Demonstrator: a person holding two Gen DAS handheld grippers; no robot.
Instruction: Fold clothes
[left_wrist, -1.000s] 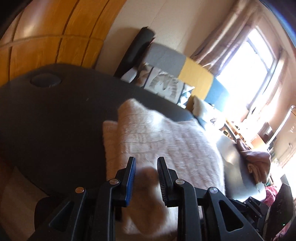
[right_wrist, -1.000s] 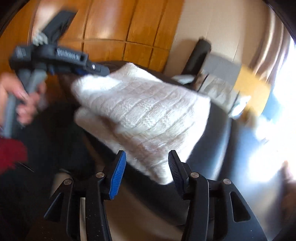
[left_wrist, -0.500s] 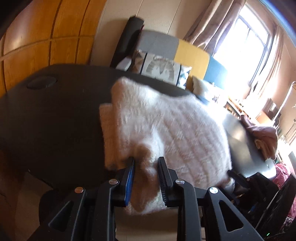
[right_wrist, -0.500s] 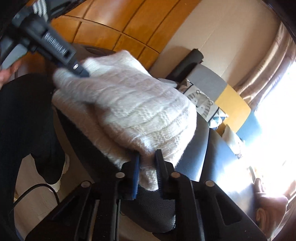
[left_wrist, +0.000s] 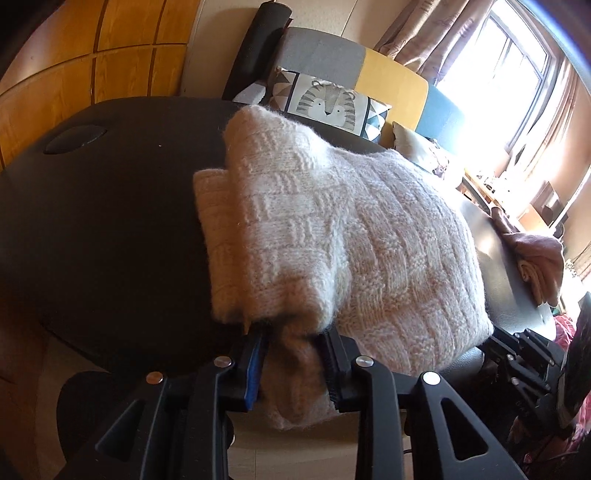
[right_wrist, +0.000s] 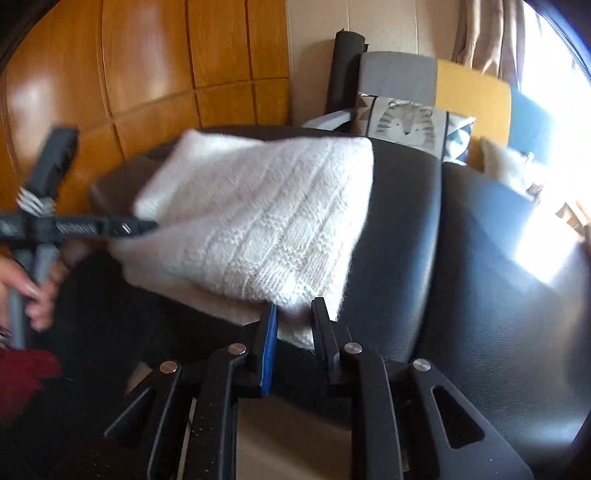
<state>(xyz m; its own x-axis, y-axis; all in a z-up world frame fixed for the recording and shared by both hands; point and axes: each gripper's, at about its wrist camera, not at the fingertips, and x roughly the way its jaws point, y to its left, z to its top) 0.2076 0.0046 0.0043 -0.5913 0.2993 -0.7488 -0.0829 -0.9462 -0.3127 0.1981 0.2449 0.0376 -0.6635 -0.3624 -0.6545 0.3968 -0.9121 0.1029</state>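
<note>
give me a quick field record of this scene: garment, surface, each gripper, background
garment: cream cable-knit sweater, folded into a thick bundle, near edge overhanging the table
surface: dark rounded table
left gripper: jaws around the sweater's near edge, knit bunched between the pads; they have just been opening slightly
right gripper: jaws have just been opening a little, sweater corner between the pads
other clothes: pink garment at the table's far side
background: tiger-print cushion, wooden panelled wall

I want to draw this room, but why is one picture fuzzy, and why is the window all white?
Right wrist view: motion blur smears the white knitted sweater and the left gripper. Left wrist view: sharp knit, but glare washes out the window. Both views: the fisheye lens bends the wooden wall panels.
</note>
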